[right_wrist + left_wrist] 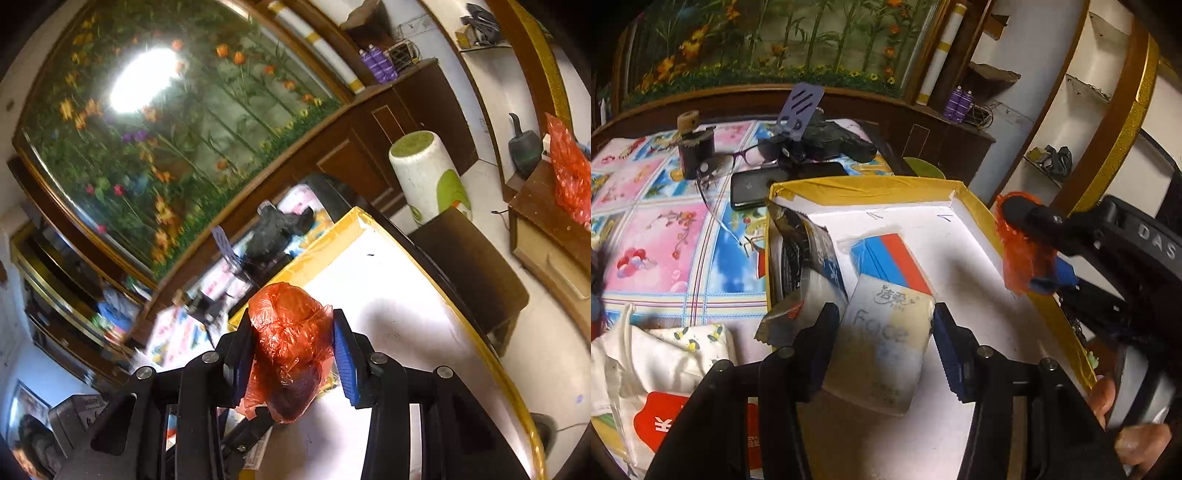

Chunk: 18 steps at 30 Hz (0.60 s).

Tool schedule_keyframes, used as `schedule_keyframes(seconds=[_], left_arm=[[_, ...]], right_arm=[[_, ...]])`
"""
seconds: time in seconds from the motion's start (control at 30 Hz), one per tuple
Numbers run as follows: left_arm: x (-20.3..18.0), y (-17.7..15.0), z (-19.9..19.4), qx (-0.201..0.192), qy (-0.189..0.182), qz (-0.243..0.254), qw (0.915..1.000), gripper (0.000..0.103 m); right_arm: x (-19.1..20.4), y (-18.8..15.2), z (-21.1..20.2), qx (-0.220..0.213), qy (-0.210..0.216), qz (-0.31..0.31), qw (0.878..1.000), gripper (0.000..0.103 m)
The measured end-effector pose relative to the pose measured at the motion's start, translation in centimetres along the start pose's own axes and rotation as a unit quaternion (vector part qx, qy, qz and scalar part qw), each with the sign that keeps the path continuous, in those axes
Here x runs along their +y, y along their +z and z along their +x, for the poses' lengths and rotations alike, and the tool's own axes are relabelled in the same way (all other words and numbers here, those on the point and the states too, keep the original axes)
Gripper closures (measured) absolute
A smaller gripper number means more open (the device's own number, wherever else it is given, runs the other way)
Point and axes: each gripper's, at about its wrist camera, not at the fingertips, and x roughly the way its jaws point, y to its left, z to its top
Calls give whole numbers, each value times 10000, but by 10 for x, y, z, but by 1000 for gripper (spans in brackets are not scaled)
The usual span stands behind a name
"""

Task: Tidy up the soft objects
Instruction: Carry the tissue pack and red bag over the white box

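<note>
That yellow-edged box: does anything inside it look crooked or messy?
Yes. In the box, a dark crinkled packet leans against the left wall, and the blue-and-red pack lies skewed to the walls.

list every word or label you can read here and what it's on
"Face": tissue pack between the left claw's fingers; the Chinese brand above it and small print below are too blurred.
"DAS": black body of the right claw, cut off at the frame edge.
White characters on the red-and-white bag: partly hidden, unreadable.
Dark wrapper print: too blurred.
Right wrist view: nothing legible.
</note>
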Motion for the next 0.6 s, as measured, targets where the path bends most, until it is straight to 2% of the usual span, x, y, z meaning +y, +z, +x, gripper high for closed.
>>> schedule_keyframes(seconds=[0.17, 0.23, 0.3, 0.43, 0.6], left_arm=[[0, -1, 5, 189, 1, -2, 9998, 52], [3, -1, 7, 268, -64, -71, 9996, 52], [6, -1, 10, 323, -99, -174, 9993, 52], [9, -1, 17, 504, -204, -270, 9982, 52], [8, -2, 16, 486, -209, -269, 9982, 52]], right_arm=[[24, 26, 31, 558, -640, -626, 9944, 61], [33, 32, 53, 789, -915, -988, 9878, 61], [32, 35, 78, 1088, -916, -1123, 9834, 61], [20, 39, 101, 1231, -1146, -1139, 9792, 61], [13, 39, 113, 1237, -1277, -1210, 9766, 60]])
